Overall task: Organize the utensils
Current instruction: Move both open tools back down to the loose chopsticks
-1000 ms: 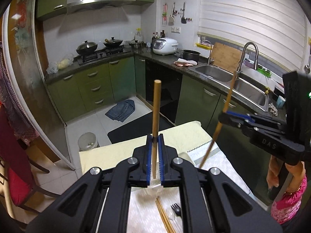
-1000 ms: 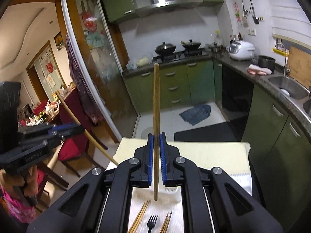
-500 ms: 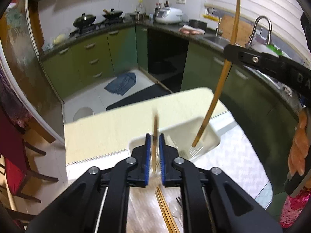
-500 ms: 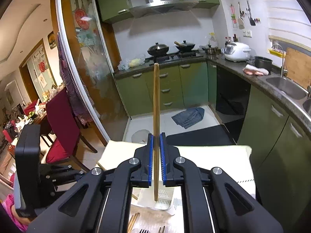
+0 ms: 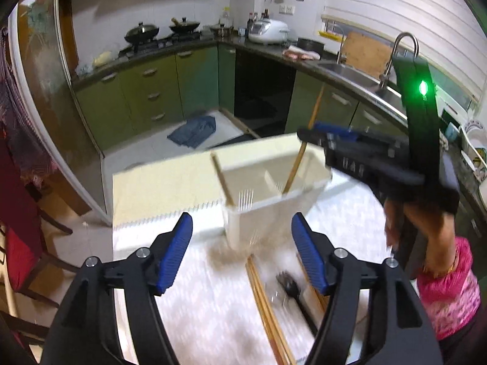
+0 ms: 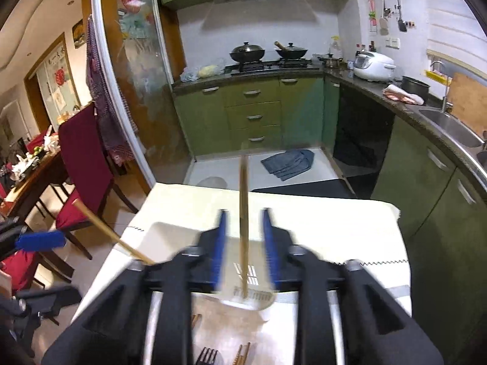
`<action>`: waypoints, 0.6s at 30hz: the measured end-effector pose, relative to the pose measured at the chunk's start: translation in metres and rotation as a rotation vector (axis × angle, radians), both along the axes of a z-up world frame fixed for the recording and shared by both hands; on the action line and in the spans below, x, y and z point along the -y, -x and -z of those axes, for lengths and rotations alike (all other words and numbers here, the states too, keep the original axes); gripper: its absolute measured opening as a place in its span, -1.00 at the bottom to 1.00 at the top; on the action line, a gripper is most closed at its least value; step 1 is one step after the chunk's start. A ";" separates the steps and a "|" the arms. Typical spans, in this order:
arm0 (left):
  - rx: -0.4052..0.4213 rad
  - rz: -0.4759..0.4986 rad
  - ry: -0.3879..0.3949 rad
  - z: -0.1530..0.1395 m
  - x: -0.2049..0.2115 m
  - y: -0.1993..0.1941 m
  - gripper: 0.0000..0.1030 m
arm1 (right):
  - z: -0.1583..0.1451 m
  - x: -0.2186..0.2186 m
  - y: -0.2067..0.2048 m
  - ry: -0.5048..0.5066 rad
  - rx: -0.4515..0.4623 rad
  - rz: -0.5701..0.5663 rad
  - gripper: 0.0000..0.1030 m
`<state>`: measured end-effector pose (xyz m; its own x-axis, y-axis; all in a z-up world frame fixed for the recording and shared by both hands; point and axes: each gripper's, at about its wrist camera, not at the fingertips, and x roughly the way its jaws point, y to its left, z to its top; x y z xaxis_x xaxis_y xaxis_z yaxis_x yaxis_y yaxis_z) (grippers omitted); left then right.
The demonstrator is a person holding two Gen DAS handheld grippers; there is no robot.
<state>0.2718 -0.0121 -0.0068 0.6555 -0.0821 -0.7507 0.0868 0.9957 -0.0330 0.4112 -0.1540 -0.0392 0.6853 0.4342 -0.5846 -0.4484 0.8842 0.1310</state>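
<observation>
Right wrist: white cloth-covered table [image 6: 334, 231], green cabinets [image 6: 255, 112].

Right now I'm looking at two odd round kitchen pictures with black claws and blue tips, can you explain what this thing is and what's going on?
No robot here: a person holds a two-finger gripper in each hand, and a wide-angle camera on each looks out along its fingers. One picture is from the left gripper, the other from the right gripper.

Both hang over a table in a kitchen. On it stands a white basket, with more chopsticks and a black fork lying nearer the cameras.

Both sets of jaws have just been opening. The left one is open with nothing in it; its chopstick leans in the basket. The right one's chopstick stands between its parted pads, its tip down in the basket.
</observation>
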 end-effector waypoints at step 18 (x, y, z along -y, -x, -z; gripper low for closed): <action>-0.440 -0.035 -0.014 0.162 0.008 0.008 0.19 | 0.016 0.106 0.144 -0.025 -0.070 -0.007 -0.11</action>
